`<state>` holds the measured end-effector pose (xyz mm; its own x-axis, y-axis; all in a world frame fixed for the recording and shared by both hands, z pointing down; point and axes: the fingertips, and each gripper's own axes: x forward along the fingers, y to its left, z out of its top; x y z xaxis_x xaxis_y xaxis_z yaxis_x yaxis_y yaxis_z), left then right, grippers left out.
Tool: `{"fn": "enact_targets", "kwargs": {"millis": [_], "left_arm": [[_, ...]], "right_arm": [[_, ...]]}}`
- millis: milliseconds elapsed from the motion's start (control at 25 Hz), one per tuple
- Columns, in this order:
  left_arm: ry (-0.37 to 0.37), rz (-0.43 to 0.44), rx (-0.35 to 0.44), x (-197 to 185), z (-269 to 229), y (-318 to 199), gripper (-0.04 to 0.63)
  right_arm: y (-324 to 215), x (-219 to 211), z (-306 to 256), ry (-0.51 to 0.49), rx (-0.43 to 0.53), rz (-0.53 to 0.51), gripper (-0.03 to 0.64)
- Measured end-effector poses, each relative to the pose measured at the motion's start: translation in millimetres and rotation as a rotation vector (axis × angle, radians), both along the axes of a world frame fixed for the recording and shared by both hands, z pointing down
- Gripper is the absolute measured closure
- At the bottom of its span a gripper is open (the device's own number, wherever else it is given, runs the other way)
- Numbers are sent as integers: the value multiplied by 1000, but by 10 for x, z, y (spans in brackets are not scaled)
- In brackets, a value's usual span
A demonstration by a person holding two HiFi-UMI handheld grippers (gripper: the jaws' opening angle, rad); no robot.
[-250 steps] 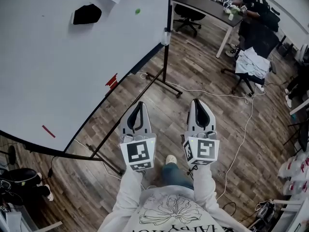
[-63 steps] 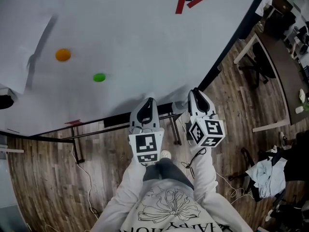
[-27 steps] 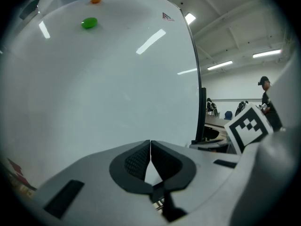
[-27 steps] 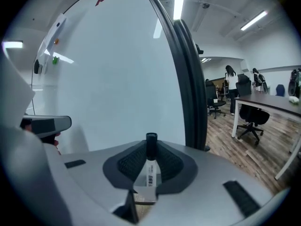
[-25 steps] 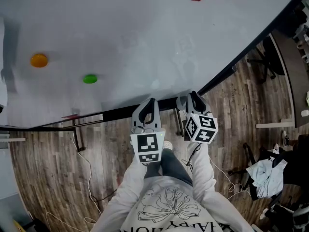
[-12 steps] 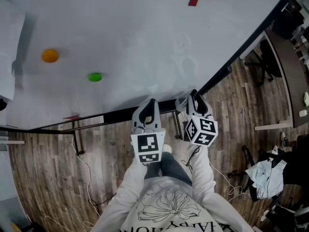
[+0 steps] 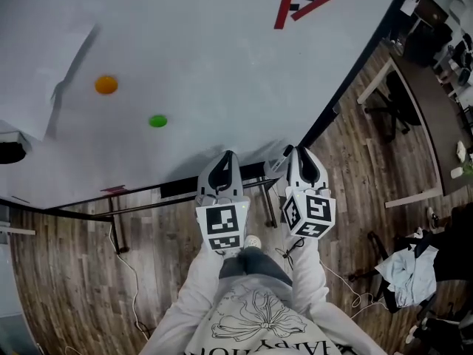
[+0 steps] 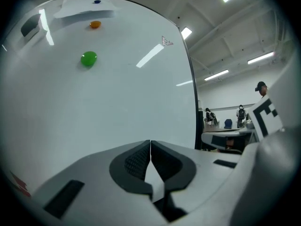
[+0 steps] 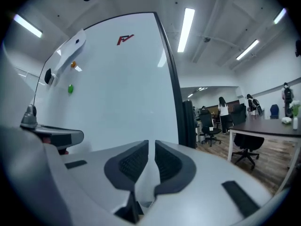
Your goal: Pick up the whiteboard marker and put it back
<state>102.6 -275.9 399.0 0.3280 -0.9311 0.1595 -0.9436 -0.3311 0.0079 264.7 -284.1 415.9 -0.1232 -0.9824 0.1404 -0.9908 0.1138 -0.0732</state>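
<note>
Overhead, your head view sets the left gripper (image 7: 225, 157) and the right gripper (image 7: 299, 152) side by side, noses at the black lower rail (image 7: 177, 186) of the whiteboard (image 7: 222, 58), near its right corner. It does not show how the jaws stand.

Your gripper views settle that. The left gripper's pads are pressed together with nothing in them. The right gripper's jaws are closing, a thin slit remains between the pads, and only bare board shows through it.

The head view alone gives you the wooden floor (image 7: 74, 272) and your own sleeves. The gripper views look past the board's edge to people (image 9: 221, 109) standing far off. A green magnet (image 7: 157, 120) and an orange magnet (image 7: 106, 84) sit on the board, well apart from both grippers.

As for the rail, a small red sliver (image 7: 113, 188) lies at it, too small to name. Where the whiteboard marker is, I cannot tell from any view.
</note>
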Motion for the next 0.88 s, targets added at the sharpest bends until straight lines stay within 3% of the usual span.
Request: {"fn": "enact_targets", "kwargs": {"millis": [320,880], "left_arm": [[19,18,64,-11,-322,141,588],[25,21,120,-98,-576,396,588]], "right_arm": [[241,-56,-441,19,98,7,591],[529,-115,-660,22,149,13,603]]}}
